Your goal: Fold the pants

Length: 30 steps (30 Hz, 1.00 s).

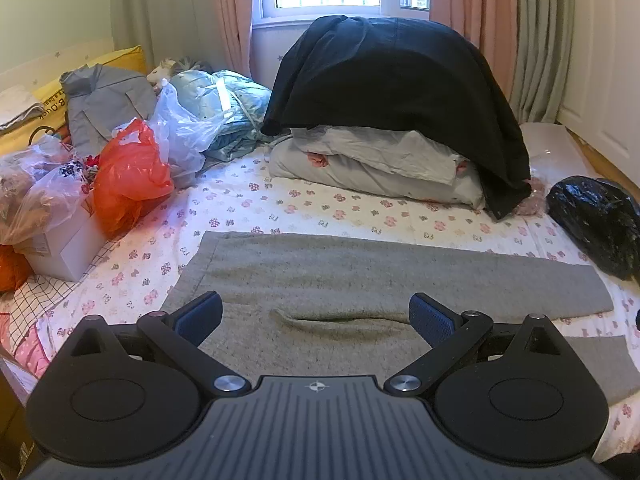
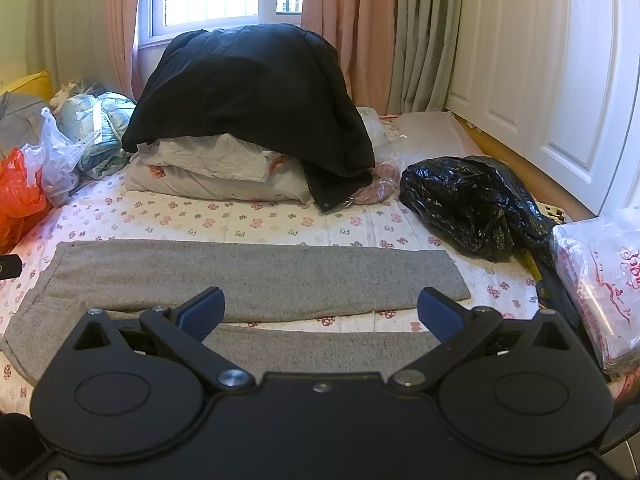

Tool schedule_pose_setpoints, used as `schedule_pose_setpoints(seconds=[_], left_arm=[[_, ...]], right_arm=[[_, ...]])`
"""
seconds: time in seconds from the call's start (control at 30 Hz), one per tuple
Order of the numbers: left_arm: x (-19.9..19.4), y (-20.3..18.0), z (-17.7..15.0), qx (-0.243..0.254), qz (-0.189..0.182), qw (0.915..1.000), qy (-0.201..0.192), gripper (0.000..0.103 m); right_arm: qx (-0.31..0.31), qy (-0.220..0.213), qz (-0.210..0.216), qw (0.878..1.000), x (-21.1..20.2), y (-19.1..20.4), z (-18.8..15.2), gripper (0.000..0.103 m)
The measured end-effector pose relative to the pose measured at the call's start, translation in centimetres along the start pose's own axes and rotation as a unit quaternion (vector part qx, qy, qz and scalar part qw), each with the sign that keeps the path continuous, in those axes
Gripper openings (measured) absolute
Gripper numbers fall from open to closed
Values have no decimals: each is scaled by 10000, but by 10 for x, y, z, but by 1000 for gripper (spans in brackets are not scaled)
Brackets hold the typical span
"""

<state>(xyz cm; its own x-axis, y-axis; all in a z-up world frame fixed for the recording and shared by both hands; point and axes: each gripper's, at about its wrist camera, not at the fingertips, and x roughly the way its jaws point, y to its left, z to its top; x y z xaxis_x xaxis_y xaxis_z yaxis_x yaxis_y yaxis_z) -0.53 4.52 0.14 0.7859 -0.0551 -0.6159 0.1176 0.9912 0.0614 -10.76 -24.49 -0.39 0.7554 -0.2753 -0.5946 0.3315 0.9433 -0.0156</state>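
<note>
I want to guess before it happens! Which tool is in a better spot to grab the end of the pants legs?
Probably the right tool. In its view, the leg ends of the grey pants lie just ahead, while the left tool hovers over the waist end. Both are open.

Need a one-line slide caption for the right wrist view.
Open right gripper above grey pants laid flat, legs apart, on a floral bedsheet.

The black coat (image 2: pixel 248 92) hides most of the folded bedding (image 2: pixel 216 168) beneath it; the pants (image 2: pixel 256 276) waistband runs behind the left gripper (image 1: pixel 316 314).
</note>
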Motion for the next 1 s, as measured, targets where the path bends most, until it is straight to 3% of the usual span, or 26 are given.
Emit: schedule_pose_setpoints(seconds=[0.6,0.83,1.0], left_arm=[[12,5,1,-23,-3,10000,63,101],[70,59,27,-220,-140,9984,509,101],[149,125,58,-289,-405,9930,1071,101]], right_arm=[[-26,-196,-7,9998,4,-1,-1,102],[250,357,414,9982,37,-29,9,102],[719,583,974,9909,92,-81,28,102]])
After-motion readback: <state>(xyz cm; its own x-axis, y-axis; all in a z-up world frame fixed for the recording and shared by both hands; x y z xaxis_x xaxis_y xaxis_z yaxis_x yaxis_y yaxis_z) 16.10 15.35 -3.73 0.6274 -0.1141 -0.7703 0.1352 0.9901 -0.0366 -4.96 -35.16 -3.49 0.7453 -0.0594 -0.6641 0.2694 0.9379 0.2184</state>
